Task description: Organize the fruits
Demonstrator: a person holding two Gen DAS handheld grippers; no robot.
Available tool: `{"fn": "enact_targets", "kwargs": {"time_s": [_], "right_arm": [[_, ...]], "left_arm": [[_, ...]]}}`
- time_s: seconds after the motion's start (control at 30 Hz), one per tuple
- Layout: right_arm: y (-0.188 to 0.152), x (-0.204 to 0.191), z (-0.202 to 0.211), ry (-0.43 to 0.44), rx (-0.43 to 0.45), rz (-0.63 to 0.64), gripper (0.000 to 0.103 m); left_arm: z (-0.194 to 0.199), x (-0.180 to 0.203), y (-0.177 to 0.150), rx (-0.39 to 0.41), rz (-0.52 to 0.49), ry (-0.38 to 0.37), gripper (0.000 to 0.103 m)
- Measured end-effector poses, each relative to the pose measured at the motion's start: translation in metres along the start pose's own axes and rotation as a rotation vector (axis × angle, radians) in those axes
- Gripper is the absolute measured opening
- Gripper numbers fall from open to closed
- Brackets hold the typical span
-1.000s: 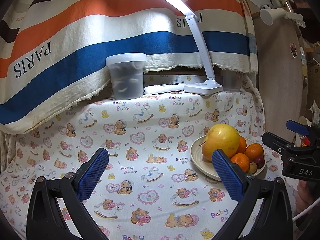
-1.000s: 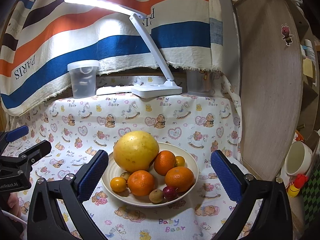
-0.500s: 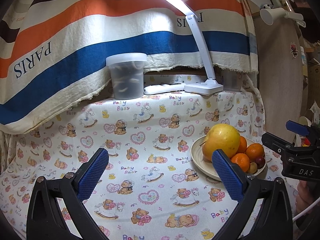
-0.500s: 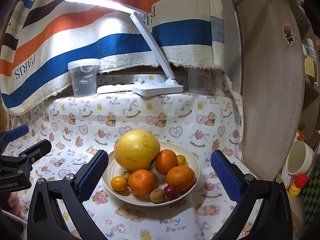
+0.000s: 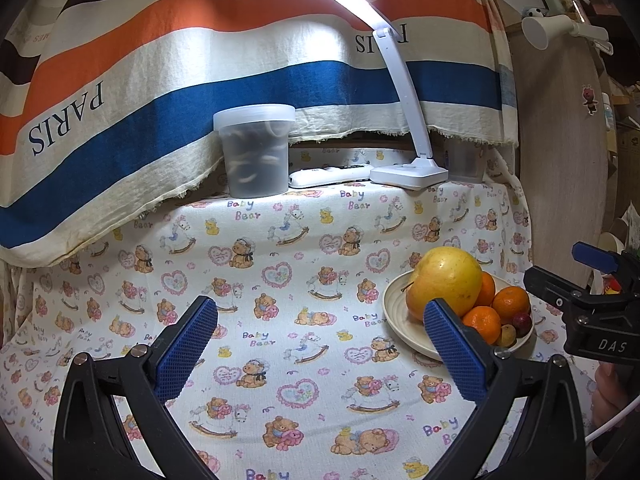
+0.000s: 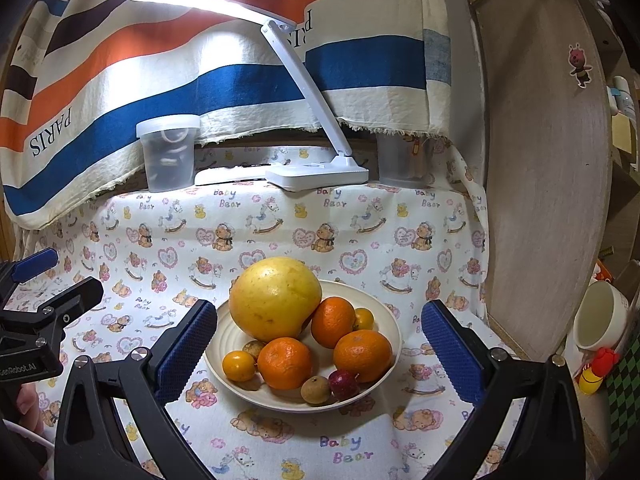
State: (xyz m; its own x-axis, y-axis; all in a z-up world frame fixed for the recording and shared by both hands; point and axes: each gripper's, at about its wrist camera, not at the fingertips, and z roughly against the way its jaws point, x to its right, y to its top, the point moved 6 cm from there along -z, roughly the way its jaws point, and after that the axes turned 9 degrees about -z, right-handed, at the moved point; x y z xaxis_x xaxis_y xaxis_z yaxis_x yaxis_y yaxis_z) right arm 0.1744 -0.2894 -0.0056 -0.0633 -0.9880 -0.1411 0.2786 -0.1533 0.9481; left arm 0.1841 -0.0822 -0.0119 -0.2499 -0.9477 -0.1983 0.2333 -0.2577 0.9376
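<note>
Nothing shifted this past second — my left gripper (image 5: 320, 354) and right gripper (image 6: 318, 354) hover spread, empty; fruits heaped on the cream ribbed plate (image 6: 386, 314).

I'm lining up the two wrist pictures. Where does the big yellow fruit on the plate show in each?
Left wrist: the big yellow fruit sits right of centre, just above the left gripper's right fingertip.
Right wrist: it sits near centre, at the plate's back left.
Shared landmark: the white desk lamp's base at the back.

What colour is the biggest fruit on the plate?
Yellow; the biggest fruit shows best in the right wrist view.
</note>
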Motion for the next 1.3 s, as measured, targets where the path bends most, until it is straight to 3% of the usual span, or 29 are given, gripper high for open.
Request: {"fn": "enact_targets", "kwargs": {"time_s": [1.3], "right_arm": [[-0.0063,-0.0035,-0.0005,0.01,-0.021,0.007,0.103]], "left_arm": [[-0.0017,-0.0014,-0.0008,-0.005,0.003,-0.002,0.103]]}}
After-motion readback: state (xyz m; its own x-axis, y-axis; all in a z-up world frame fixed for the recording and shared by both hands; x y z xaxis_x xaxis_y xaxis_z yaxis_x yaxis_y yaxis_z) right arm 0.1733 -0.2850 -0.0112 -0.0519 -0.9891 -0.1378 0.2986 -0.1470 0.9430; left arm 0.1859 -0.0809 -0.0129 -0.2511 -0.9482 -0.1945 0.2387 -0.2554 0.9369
